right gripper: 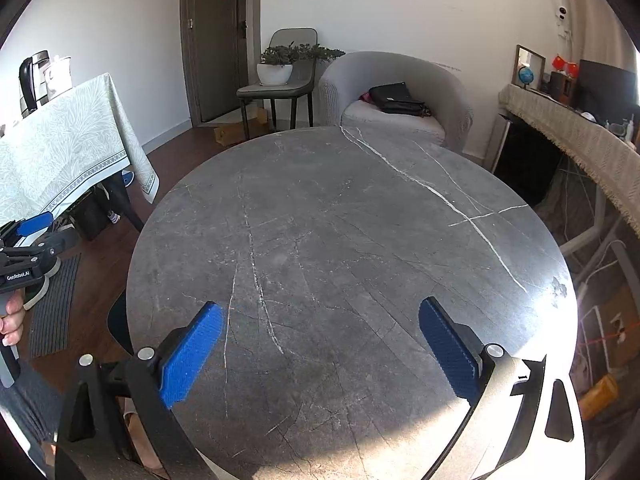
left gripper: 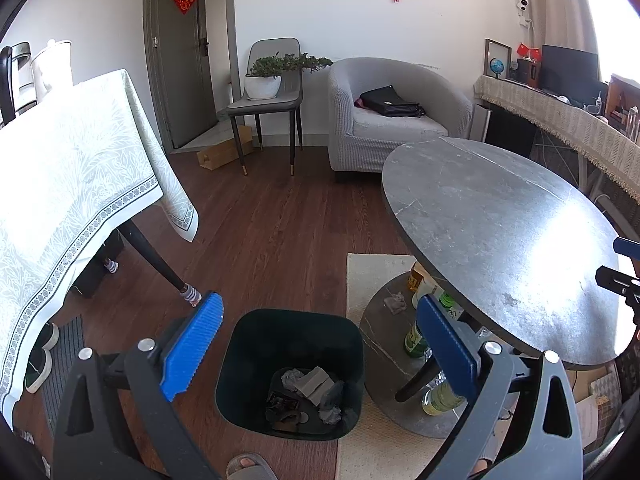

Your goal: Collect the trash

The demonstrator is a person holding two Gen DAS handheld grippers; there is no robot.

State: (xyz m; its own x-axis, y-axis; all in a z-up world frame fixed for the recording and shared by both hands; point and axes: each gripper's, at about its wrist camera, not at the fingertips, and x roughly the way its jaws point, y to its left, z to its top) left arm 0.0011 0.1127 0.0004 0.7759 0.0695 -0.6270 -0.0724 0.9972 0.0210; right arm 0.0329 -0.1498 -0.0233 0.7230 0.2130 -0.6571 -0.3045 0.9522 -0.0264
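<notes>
Honestly, both hand-held grippers gape empty: left [left gripper: 318, 344] above the bin [left gripper: 290, 372], right [right gripper: 320, 354] over the bare desk [right gripper: 340, 220]. Next scrap [left gripper: 395, 303] sits low, so reach under carefully.

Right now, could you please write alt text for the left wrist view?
The open left gripper hangs over a dark bin holding crumpled trash, on wood floor beside a round grey table with bottles beneath.
</notes>
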